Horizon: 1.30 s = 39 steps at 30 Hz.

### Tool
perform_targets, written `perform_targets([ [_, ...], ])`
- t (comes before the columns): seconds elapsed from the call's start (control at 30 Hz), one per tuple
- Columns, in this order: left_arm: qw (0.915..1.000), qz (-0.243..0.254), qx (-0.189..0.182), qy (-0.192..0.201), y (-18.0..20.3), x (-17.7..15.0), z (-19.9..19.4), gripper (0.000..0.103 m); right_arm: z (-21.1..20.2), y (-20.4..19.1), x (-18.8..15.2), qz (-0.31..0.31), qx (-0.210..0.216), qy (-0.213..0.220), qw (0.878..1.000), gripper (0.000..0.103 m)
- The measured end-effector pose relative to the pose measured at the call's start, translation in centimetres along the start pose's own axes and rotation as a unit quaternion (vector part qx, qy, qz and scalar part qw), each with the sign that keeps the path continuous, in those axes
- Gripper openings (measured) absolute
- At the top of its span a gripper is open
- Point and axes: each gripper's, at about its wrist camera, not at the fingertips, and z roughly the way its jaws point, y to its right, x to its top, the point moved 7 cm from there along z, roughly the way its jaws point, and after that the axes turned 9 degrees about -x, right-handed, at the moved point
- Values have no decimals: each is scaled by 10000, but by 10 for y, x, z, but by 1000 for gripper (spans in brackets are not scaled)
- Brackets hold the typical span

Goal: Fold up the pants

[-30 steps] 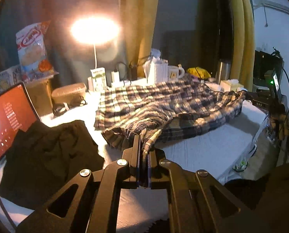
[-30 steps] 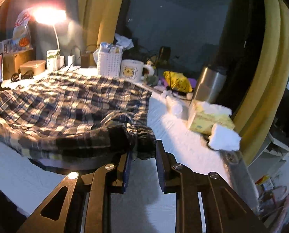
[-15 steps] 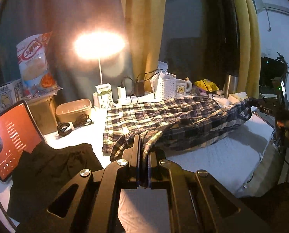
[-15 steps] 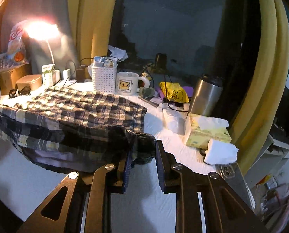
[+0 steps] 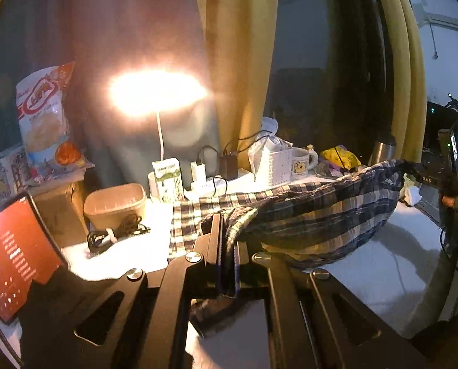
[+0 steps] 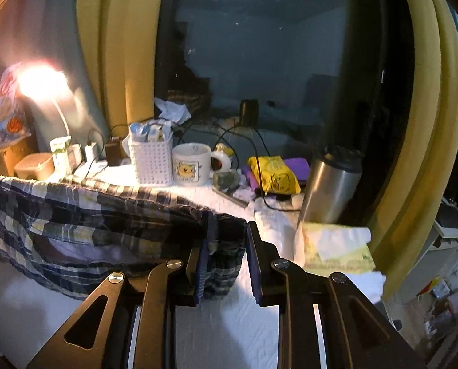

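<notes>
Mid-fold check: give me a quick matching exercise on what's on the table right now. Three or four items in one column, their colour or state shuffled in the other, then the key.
Items:
1. plaid pants
2. desk lamp
3. mug
4. flask

States:
A. switched on, glaring
B. white, with a yellow bear picture, standing beside the white basket
C. pinched at two ends, its near edge lifted off the table
D. bare steel with a dark lid, upright by the yellow curtain

Pairs: 1-C, 2-A, 3-B, 4-D
</notes>
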Motion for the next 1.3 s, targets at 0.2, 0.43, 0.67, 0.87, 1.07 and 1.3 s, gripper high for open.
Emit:
perform_targets([
  [0.2, 9999, 74, 73, 9, -12, 18, 27, 4, 24, 0, 24, 74, 4, 106, 9999, 24],
  [0.43, 9995, 248, 189, -26, -35, 38, 70, 4, 63, -4, 40, 184, 78, 57, 9998, 24],
  [0.67, 9995, 126, 212, -211, -59, 38, 126, 4, 112, -16, 49, 205, 115, -111, 9997, 24],
  [0.87, 9987, 98, 220, -448, -79, 35, 173, 4, 154, -28, 51, 47, 91, -306, 9995, 24],
  [1.07, 9965, -80, 258, -797, -99, 19, 220, 4, 187, -40, 47, -187, -25, -458, 9988, 24],
  [1.3, 9931, -245, 340, -1092, -122, 2, 258, 10, 225, -52, 38, -288, -14, -730, 9969, 24],
])
